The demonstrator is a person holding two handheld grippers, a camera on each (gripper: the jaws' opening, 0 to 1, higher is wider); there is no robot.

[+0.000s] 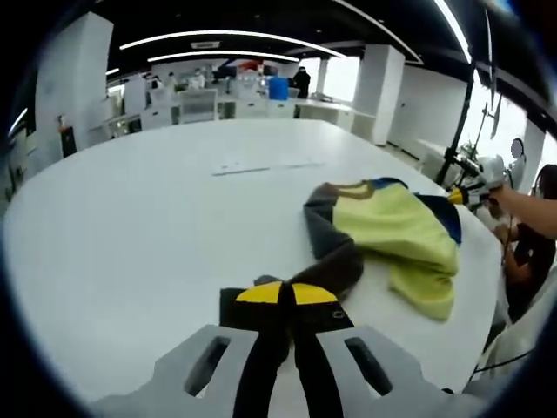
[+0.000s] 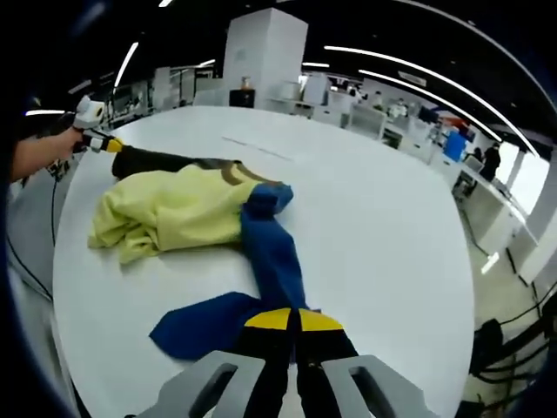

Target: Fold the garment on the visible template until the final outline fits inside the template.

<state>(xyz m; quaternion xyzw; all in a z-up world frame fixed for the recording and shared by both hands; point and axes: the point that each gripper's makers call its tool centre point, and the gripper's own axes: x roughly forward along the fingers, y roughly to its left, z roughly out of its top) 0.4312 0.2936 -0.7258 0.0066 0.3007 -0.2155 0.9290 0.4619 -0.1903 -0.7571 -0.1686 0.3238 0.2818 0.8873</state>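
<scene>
L gripper [image 1: 288, 300], bottom centre of left gripper view, clamps the dark grey sleeve [image 1: 335, 252] of the yellow, grey and blue fabric garment [image 1: 396, 231], bunched centre-right on the round white table [image 1: 130, 235]. R gripper [image 2: 293, 326], bottom centre of right gripper view, pinches the blue sleeve [image 2: 270, 252]; garment's yellow body sits centre-left.
</scene>
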